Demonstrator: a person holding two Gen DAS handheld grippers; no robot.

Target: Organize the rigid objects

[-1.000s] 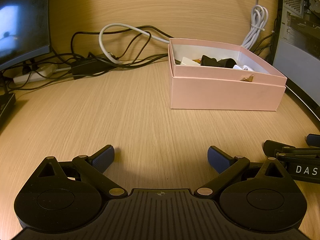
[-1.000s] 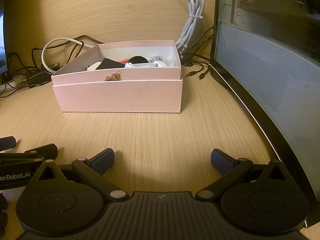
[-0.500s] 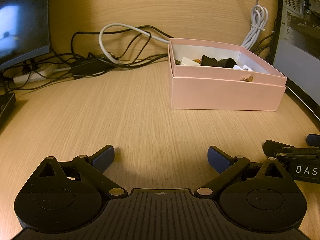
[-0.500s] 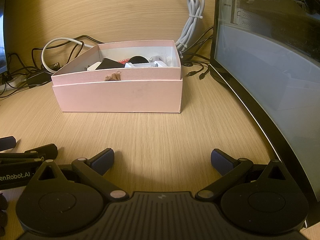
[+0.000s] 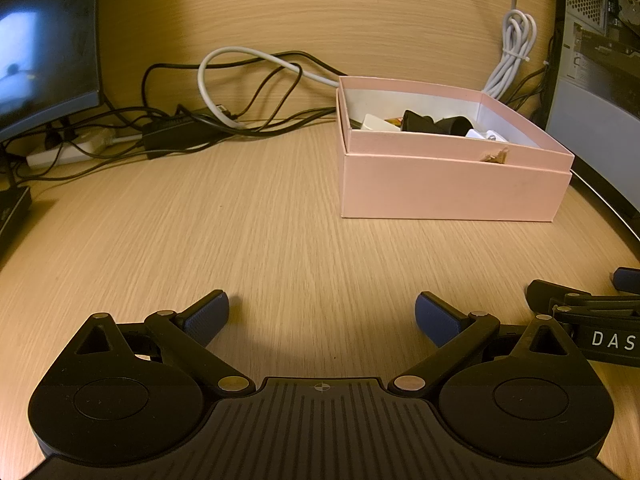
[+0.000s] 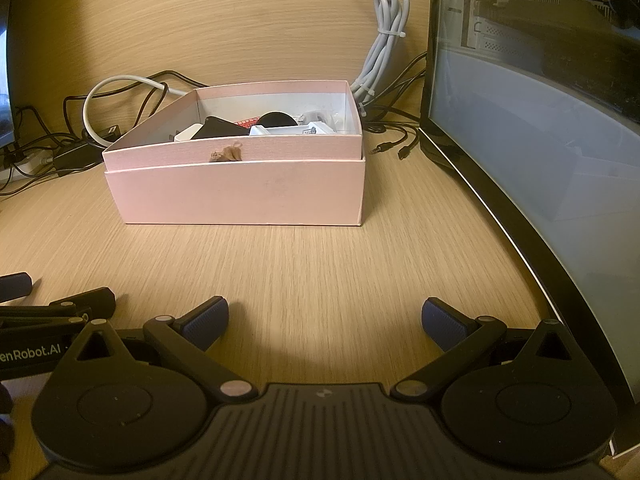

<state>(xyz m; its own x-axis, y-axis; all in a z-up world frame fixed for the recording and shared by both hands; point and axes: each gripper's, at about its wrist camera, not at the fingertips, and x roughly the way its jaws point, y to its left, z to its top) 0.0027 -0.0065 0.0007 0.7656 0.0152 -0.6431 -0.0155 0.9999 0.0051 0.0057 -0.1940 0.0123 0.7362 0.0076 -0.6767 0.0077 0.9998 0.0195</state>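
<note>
A pink open box (image 5: 452, 192) stands on the wooden desk, also in the right wrist view (image 6: 240, 192). Inside it lie several small items: a white block (image 6: 292, 131), black pieces (image 6: 218, 128) and a black round piece (image 5: 432, 125). My left gripper (image 5: 322, 316) is open and empty, low over the desk, well short of the box. My right gripper (image 6: 324, 320) is open and empty, directly in front of the box. Each gripper shows at the edge of the other's view.
Black and white cables (image 5: 240, 92) and a power strip (image 5: 68, 152) lie behind the box. A monitor (image 5: 44, 40) stands at the far left. A large curved screen (image 6: 540, 160) runs along the right. A bundled white cable (image 6: 384, 40) hangs at the back wall.
</note>
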